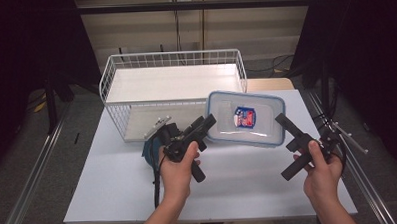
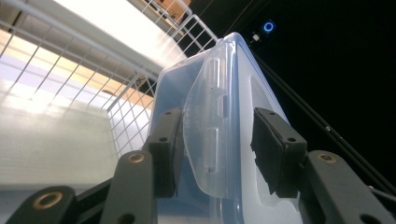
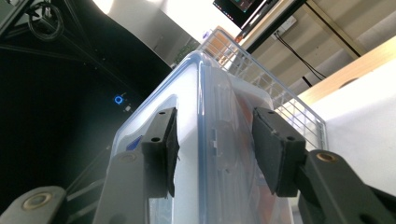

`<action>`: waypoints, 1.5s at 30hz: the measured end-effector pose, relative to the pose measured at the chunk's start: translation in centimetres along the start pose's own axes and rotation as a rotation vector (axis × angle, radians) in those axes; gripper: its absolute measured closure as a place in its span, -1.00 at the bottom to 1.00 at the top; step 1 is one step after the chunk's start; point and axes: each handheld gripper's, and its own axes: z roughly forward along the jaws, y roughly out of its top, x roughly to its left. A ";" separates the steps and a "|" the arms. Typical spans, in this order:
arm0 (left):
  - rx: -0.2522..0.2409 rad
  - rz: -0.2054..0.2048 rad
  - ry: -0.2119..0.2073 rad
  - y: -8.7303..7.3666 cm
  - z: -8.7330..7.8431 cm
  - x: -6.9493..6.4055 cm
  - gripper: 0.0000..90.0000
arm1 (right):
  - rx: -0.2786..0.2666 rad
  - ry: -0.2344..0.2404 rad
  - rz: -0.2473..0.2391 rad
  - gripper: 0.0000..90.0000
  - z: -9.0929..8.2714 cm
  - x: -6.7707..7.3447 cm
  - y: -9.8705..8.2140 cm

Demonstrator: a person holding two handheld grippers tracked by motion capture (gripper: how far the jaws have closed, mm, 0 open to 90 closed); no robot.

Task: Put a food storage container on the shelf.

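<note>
A clear plastic container [image 1: 245, 118] with a blue-rimmed lid and a red and blue label hangs tilted just in front of the white wire basket [image 1: 135, 64]. My left gripper [image 1: 210, 120] holds its left end and my right gripper [image 1: 279, 119] holds its right end. In the left gripper view the jaws of that gripper [image 2: 215, 149] clamp the container [image 2: 219, 116] at its side latch flap. The right gripper view has the other gripper [image 3: 215, 149] with its jaws shut across the rim of the container [image 3: 219, 107].
The basket lies open toward me on the white table [image 1: 239, 180], its wire wall [image 2: 126, 107] close behind the container and its rim [image 3: 289, 100] beyond it. Metal rails [image 1: 28, 178] run along both sides of the table. The surroundings are dark.
</note>
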 end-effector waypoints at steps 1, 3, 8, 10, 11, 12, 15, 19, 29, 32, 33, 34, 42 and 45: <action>0.005 0.018 -0.004 0.2 -0.1 0.0 0.21 | -0.002 0.001 0.000 0.15 0.1 0.3 0.0; 0.010 0.027 -0.010 0.6 -0.4 0.0 0.22 | 0.000 0.005 -0.001 0.16 0.3 0.6 0.2; -0.009 0.018 -0.018 1.6 -1.0 -0.2 0.22 | -0.018 0.022 -0.018 0.17 0.8 1.8 0.5; -0.021 0.011 -0.018 1.9 -1.1 -0.3 0.21 | -0.020 0.030 -0.016 0.18 1.1 2.3 0.6; -0.022 0.006 -0.024 2.2 -1.3 -0.3 0.21 | -0.023 0.037 -0.020 0.18 1.2 2.5 0.6; -0.030 0.005 -0.023 2.4 -1.4 -0.3 0.21 | -0.023 0.038 -0.020 0.19 1.4 2.8 0.6; -0.044 0.003 -0.027 3.1 -1.9 -0.4 0.21 | -0.029 0.056 -0.020 0.19 2.0 3.5 0.7; -0.055 0.005 -0.028 4.0 -2.5 -0.3 0.21 | -0.028 0.071 -0.029 0.20 2.9 4.5 0.8; -0.096 -0.021 -0.022 6.0 -4.0 0.7 0.21 | -0.016 0.100 -0.031 0.21 5.5 6.6 0.6; -0.100 -0.014 -0.018 6.6 -4.5 1.2 0.21 | -0.008 0.108 -0.031 0.21 6.4 7.1 0.4; -0.106 -0.028 -0.019 6.8 -4.6 1.3 0.21 | -0.005 0.110 -0.029 0.21 6.6 7.2 0.3; -0.107 -0.028 -0.017 6.9 -4.7 1.5 0.21 | -0.004 0.112 -0.027 0.22 6.9 7.3 0.2; -0.128 -0.054 -0.016 8.1 -5.2 2.4 0.22 | -0.010 0.123 -0.010 0.23 9.1 8.0 -0.1; -0.132 -0.061 -0.017 8.5 -5.3 2.8 0.22 | -0.013 0.129 -0.009 0.23 9.8 8.4 -0.2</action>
